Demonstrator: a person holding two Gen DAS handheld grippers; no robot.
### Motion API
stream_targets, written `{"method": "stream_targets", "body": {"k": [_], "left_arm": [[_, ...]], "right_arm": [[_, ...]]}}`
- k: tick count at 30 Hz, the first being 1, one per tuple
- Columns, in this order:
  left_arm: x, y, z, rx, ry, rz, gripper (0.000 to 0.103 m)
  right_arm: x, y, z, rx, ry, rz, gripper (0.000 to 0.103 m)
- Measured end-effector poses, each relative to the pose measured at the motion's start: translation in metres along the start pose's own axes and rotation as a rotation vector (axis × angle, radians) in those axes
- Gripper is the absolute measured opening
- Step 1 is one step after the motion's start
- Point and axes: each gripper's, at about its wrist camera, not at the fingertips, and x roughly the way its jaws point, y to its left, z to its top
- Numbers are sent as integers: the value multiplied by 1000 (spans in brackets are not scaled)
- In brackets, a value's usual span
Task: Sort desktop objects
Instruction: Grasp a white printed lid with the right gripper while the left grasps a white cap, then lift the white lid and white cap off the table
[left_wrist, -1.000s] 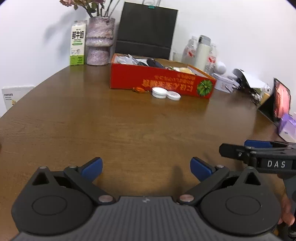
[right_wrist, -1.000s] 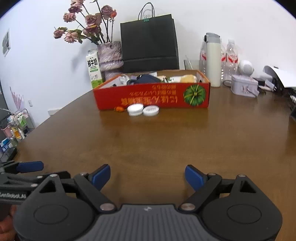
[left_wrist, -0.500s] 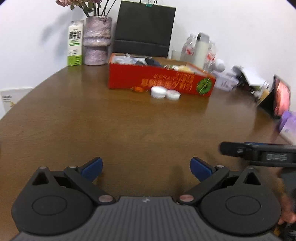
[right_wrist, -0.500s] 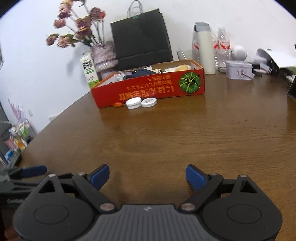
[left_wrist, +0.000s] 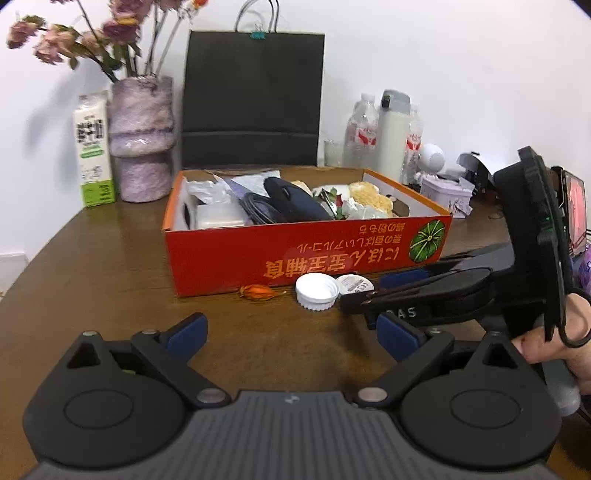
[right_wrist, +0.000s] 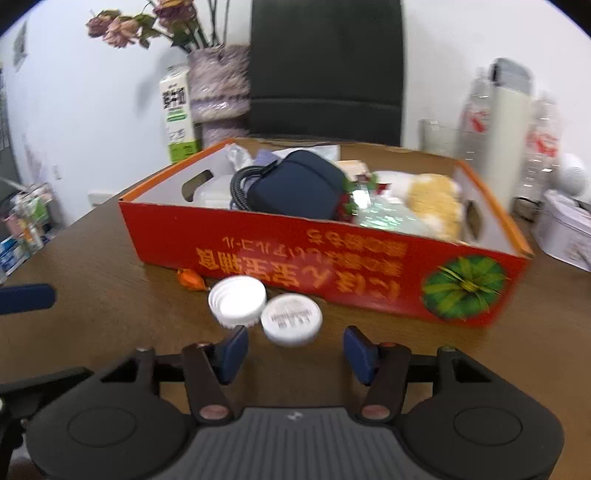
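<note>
A red cardboard box (left_wrist: 306, 251) (right_wrist: 332, 266) full of items stands on the brown table. In front of it lie a white ribbed cap (left_wrist: 317, 290) (right_wrist: 237, 301), a white round jar (left_wrist: 355, 284) (right_wrist: 291, 319) and a small orange bud (left_wrist: 257, 292) (right_wrist: 190, 279). My right gripper (right_wrist: 293, 352) is open, its fingers just short of the jar on either side; in the left wrist view it (left_wrist: 384, 291) reaches in from the right. My left gripper (left_wrist: 290, 334) is open and empty, back from the cap.
Behind the box stand a black paper bag (left_wrist: 253, 99), a vase of dried flowers (left_wrist: 142, 138), a milk carton (left_wrist: 93, 147), bottles and a white flask (left_wrist: 391, 134). A white tin (right_wrist: 565, 230) sits right of the box.
Both grippers have moved forward toward the box. The right gripper has come up to the white jar and its fingers have narrowed.
</note>
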Motion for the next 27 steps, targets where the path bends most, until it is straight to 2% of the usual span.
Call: {"method": "stream_targets", "body": {"k": [2, 5, 7, 10, 11, 12, 13, 14, 16, 20, 24, 27], "left_arm": [[15, -1, 3, 4, 27, -6, 99], [34, -6, 10, 3, 21, -32, 93], [49, -13, 16, -7, -1, -38, 79], [72, -29, 22, 5, 3, -11, 69], [82, -35, 23, 26, 20, 26, 65], [90, -37, 23, 44, 49, 57, 47], [98, -38, 24, 48, 98, 66, 41], [99, -35, 24, 33, 107, 61, 41], [88, -31, 21, 9, 78, 84, 40], [39, -38, 8, 9, 8, 89, 40], [-11, -41, -18, -81, -6, 92, 41], [-37, -45, -34, -80, 5, 127, 41]], "right_arm": [[6, 0, 1, -33, -9, -11, 35], [-4, -9, -8, -24, -14, 3, 35], [-16, -19, -15, -19, -10, -15, 35], [-40, -41, -26, 30, -27, -48, 35], [-47, -47, -29, 50, -43, -52, 35], [-53, -53, -32, 71, -59, -60, 35], [-57, -57, -36, 87, -69, -66, 35], [-60, -61, -40, 106, -71, -72, 35], [-57, -63, -45, 122, -45, -82, 35], [-54, -50, -46, 68, -47, -82, 35], [-59, -34, -49, 16, -57, -53, 35], [-62, -20, -52, -19, -57, -54, 35]]}}
